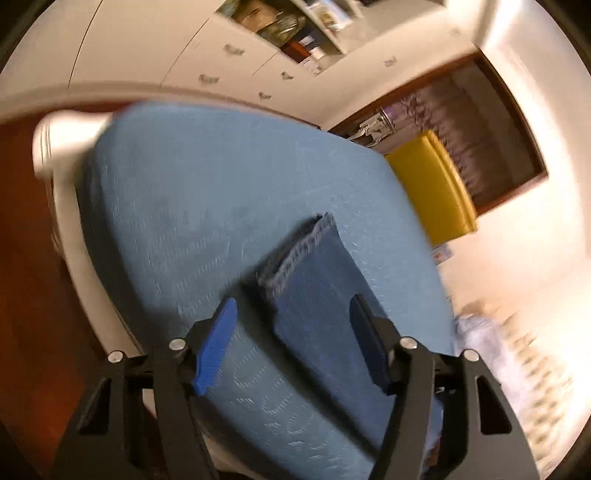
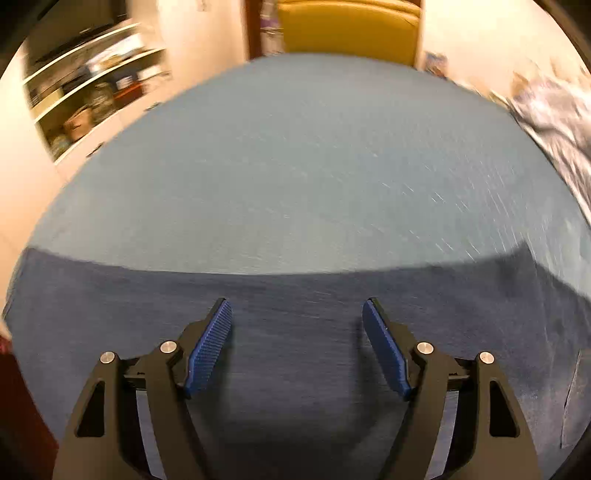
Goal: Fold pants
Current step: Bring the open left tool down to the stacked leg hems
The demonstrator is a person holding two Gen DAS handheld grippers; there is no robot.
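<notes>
The pants are dark blue denim, spread on a table under a light blue cloth [image 1: 184, 184]. In the left wrist view one leg [image 1: 317, 295] ends in a frayed hem [image 1: 295, 251]. It lies under my left gripper [image 1: 291, 306], whose blue pads [image 1: 216, 343] stand apart on either side without pressing it. In the right wrist view the pants [image 2: 295, 369] run as a wide band across the near part of the cloth [image 2: 295, 166]. My right gripper [image 2: 297, 306] hovers over that band, open, with nothing between its fingers. Both views are blurred.
A yellow chair [image 1: 432, 184] [image 2: 347, 29] stands at the table's far edge. Open shelves [image 2: 92, 85] with clutter fill the wall to the left. A patterned cloth [image 2: 554, 110] lies at the right edge. A white object [image 1: 62, 144] sits by the table's left end, above reddish floor [image 1: 33, 295].
</notes>
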